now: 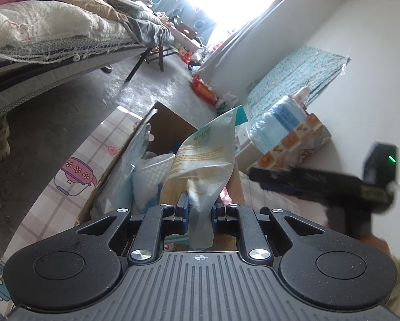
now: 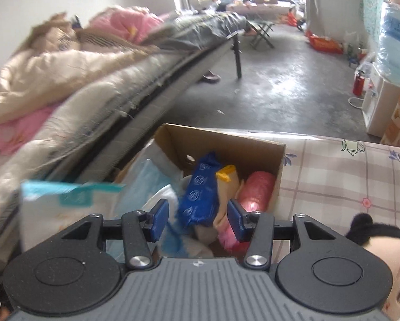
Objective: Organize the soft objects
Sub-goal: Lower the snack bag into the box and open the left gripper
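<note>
The cardboard box (image 2: 226, 144) stands open on a checked tablecloth (image 2: 347, 182), near the edge of a bed (image 2: 106, 101). Inside the box, from right to left: a pink plastic roll (image 2: 258, 190) against the right wall, a beige soft item with a yellow tip (image 2: 226, 179), a blue printed packet (image 2: 200, 190), and white and pale-blue plastic bags (image 2: 157, 176) filling the left side.

The left gripper (image 1: 199, 210) is clamped on the lower part of a pale printed pouch (image 1: 205, 155). The pouch stands upright over the near left part of the box; its teal top corner points away from the camera.

The right gripper (image 2: 198, 220) hangs above the box contents with its blue pads (image 2: 160, 219) apart and nothing between them.

A plush doll head (image 2: 381, 256) with black hair lies on the tablecloth to the right of the box, just beside the right gripper. Far right, packaged goods (image 1: 285, 123) stand stacked against the wall.
</note>
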Available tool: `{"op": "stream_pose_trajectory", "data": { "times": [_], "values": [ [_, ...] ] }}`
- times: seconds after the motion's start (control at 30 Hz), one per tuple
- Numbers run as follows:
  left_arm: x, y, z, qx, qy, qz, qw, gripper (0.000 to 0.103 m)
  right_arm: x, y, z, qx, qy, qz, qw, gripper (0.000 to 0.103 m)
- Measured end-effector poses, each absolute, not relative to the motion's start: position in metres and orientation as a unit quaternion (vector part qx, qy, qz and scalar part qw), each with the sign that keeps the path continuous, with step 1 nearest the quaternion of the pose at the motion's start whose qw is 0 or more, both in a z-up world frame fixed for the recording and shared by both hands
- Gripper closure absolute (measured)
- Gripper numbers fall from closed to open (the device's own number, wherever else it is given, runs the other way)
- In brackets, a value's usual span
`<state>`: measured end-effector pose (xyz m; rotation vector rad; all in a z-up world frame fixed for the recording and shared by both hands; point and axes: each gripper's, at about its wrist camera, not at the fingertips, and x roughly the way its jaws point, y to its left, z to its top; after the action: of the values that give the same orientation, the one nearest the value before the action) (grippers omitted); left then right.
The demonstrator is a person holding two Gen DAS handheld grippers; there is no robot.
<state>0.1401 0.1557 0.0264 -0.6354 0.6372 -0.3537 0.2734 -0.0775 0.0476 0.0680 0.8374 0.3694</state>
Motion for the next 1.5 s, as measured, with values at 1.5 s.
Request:
{"op": "stream_pose_trajectory", "data": {
  "times": [1.5],
  "values": [
    [0.216, 0.061, -0.010, -0.242, 0.550, -0.152, 0.785, 0.089, 0.081, -0.277, 0.008, 0.202, 0.277, 0.174, 0.923, 0.045]
  ]
}}
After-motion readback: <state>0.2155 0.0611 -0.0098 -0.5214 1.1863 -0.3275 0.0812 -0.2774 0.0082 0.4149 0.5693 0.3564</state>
